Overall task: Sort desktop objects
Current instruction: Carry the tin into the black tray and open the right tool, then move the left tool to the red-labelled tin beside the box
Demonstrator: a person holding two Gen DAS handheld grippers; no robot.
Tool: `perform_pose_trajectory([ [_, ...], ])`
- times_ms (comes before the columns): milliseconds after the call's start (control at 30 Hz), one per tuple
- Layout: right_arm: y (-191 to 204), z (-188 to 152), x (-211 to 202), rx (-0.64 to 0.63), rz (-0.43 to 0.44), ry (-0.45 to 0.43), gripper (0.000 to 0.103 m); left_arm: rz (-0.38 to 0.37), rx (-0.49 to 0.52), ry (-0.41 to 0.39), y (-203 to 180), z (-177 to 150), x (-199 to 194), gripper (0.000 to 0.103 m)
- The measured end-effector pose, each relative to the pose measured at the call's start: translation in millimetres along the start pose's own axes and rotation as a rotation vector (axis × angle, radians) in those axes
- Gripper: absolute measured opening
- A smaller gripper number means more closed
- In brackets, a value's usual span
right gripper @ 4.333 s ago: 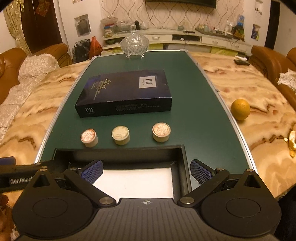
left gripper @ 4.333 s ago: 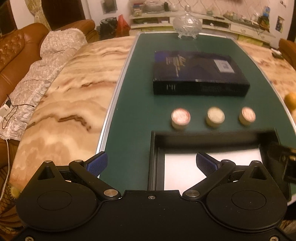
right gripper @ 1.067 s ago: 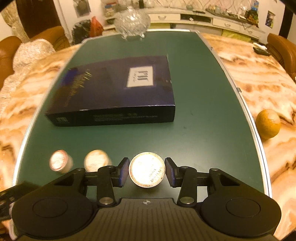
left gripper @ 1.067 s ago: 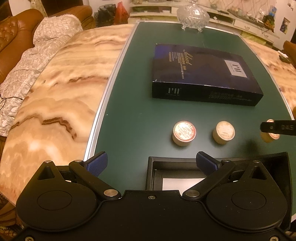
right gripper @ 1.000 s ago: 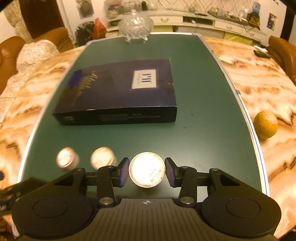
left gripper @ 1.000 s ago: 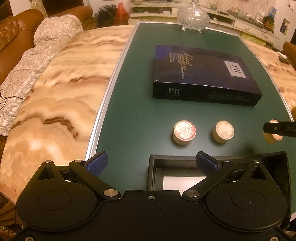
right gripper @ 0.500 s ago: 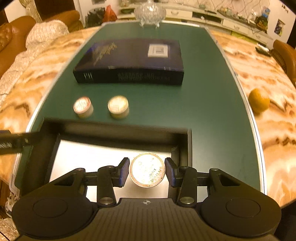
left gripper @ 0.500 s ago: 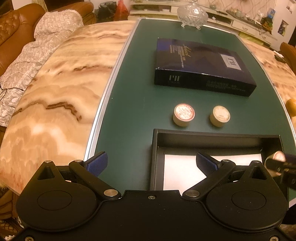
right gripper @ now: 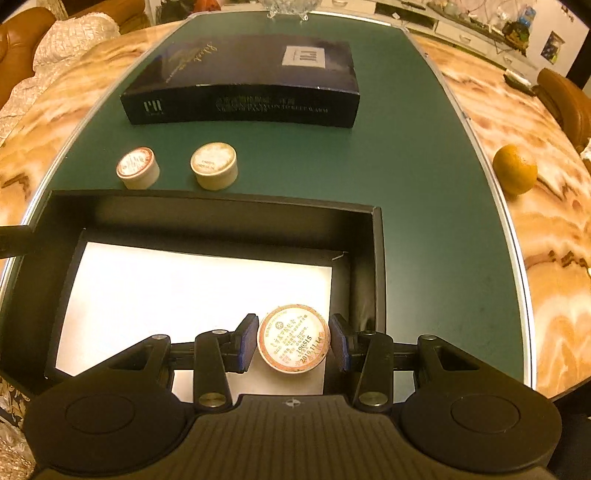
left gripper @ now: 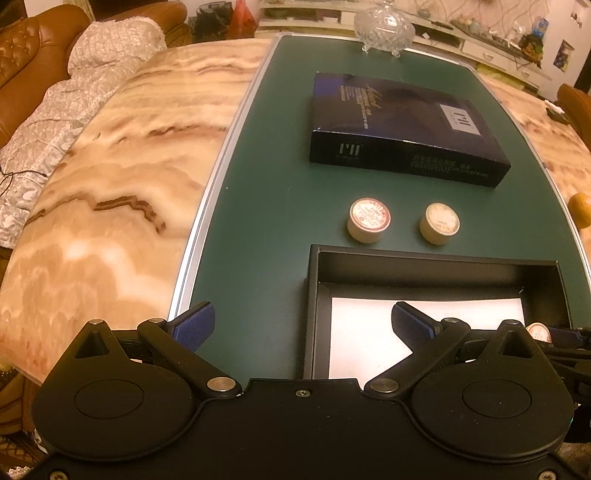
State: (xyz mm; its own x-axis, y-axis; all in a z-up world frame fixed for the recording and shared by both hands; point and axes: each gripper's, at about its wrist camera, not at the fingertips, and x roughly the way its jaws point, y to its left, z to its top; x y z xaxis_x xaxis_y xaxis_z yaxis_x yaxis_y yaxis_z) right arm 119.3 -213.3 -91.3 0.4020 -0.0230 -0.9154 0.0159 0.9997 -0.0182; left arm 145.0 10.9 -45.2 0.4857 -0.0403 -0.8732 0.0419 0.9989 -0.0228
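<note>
Your right gripper (right gripper: 293, 345) sits inside the open black box (right gripper: 376, 254), at its right end over the white liner. Its fingers (right gripper: 246, 341) are spread slightly, with a thin gap on each side of the round tin (right gripper: 293, 342), so the tin is not clamped. Whether the tin rests on the liner can't be told for sure. Printed label faces up.

Your left gripper (left gripper: 301, 326) hovers at the box's near left corner, fingers (left gripper: 194, 325) wide apart, nothing between them. One pad is over the green mat (left gripper: 258, 221), the other over the liner.

Two more round tins are outside on the mat, just beyond the box's far wall: the red-label tin (right gripper: 137, 167) on the left, the pale tin (right gripper: 214, 165) beside it, apart from each other. Farther back lies the dark blue carton (right gripper: 243, 79), flat. A glass lidded dish (left gripper: 383, 26) stands at the mat's far end. An orange (right gripper: 515, 169) rests on the marble tabletop (left gripper: 110, 155), off the mat to the right. In the left wrist view the held tin peeks out at the right edge, partly hidden.
</note>
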Motion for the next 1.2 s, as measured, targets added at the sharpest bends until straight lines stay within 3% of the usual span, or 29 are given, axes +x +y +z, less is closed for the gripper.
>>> perform_pose_trajectory([
  [600,-2,-2,7,0.027,-0.002,0.007,0.046,0.005,0.006,0.005,-2,1,2,0.103],
  [933,-4,-3,-4,0.038,0.003,-0.041,0.052,0.040,0.020,0.008,-7,2,5,0.103],
  [1100,-6,-5,-15,0.051,0.012,-0.081,0.058,0.088,0.052,-0.028,-14,5,2,0.103],
  [1200,-8,-7,-21,0.061,0.021,-0.104,0.064,0.076,0.056,-0.038,-18,11,1,0.103],
])
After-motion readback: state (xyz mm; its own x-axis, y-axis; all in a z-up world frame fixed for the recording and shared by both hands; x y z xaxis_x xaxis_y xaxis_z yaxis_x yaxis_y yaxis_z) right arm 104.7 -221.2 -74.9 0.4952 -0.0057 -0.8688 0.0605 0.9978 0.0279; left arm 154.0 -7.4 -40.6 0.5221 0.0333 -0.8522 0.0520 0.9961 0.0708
